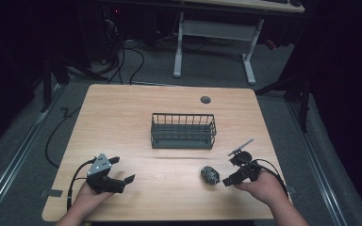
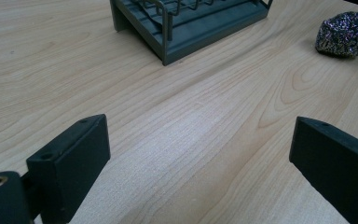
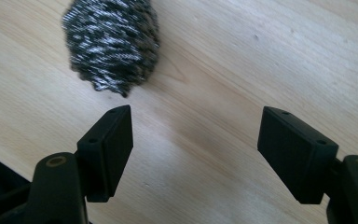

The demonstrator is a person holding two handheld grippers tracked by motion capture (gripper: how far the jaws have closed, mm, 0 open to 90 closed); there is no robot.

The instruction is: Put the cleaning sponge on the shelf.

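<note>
Scourer (image 1: 209, 175), a ball of steel wool, sits on the table (image 1: 122, 117) at lower right of the high view, just left of your right gripper (image 1: 230, 172), whose jaws stand spread and empty, aimed to take it. Your left gripper (image 1: 122, 170), at lower left, is spread too, resting clear. Centre frame, the wire basket (image 1: 183, 131) waits, likely the scourer's destination.

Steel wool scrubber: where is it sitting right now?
The steel wool scrubber lies on the table in the high view, front right, just left of the right gripper and nearer than the wire basket.
</note>
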